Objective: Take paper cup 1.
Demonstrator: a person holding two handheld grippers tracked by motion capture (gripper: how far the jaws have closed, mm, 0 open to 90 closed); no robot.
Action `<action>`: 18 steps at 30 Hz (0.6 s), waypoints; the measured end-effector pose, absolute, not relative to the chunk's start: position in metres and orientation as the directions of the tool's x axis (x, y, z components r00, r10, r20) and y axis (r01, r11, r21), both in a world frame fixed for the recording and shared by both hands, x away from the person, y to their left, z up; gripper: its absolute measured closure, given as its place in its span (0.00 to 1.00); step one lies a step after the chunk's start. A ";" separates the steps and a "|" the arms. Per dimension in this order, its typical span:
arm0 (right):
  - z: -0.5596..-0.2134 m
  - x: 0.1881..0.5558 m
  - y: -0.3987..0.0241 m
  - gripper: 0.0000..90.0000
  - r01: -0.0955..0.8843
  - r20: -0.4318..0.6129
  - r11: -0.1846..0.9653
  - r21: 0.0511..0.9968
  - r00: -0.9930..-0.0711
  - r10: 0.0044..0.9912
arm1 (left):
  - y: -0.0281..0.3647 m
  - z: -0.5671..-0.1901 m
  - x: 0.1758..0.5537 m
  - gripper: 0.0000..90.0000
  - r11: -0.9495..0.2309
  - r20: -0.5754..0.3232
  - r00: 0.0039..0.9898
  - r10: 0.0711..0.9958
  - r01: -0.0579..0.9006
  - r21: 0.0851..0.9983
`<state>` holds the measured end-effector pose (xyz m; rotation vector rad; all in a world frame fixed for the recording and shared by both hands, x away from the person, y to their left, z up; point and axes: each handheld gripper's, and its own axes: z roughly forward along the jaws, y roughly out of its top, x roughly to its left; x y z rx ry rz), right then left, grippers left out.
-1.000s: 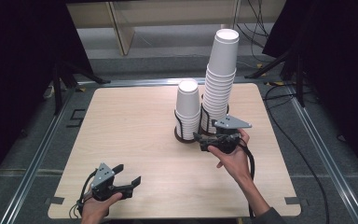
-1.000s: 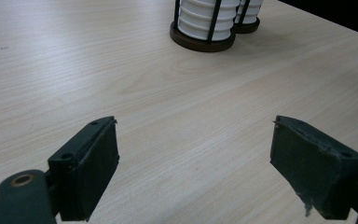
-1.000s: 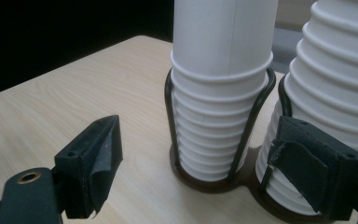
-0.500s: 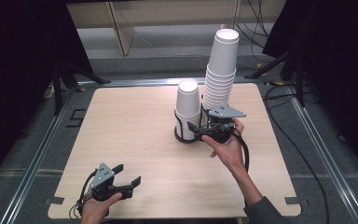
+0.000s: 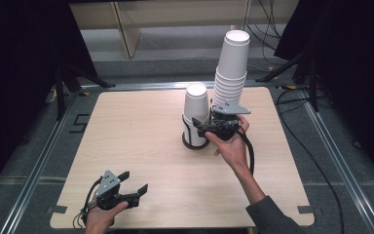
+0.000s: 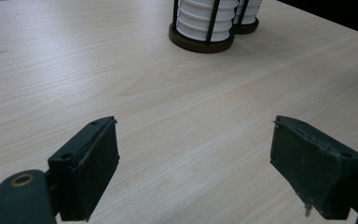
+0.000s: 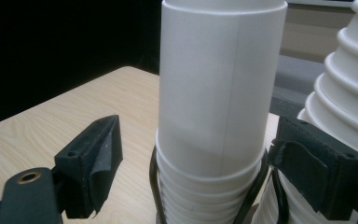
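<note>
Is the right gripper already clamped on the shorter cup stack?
No. In the right gripper view the jaws of the right gripper stand apart on either side of the shorter cup stack, with a gap at the left pad.

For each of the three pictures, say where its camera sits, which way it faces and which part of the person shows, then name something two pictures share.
High view: above the near edge, looking down the table; both forearms, left tongs, right tongs.
Left gripper view: low on the left tongs, open jaws, facing the cup holders.
Right gripper view: on the right tongs, open jaws flanking the short cup stack.
Shared: short cup stack beside tall cup stack.
</note>
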<state>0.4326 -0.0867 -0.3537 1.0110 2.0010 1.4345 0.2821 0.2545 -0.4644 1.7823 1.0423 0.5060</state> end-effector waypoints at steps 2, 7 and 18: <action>-0.354 0.435 -0.086 0.19 0.275 0.027 0.184 0.944 -0.616 0.787 | 0.254 -0.465 0.282 0.16 -0.157 -0.114 0.549 0.828 0.421 0.893; -0.351 0.442 -0.079 0.19 0.282 0.023 0.184 0.942 -0.598 0.801 | 0.253 -0.465 0.282 0.16 -0.148 -0.117 0.558 0.821 0.408 0.901; -0.343 0.459 -0.065 0.21 0.316 0.053 0.149 0.937 -0.552 0.832 | 0.254 -0.466 0.286 0.16 -0.161 -0.103 0.556 0.825 0.406 0.900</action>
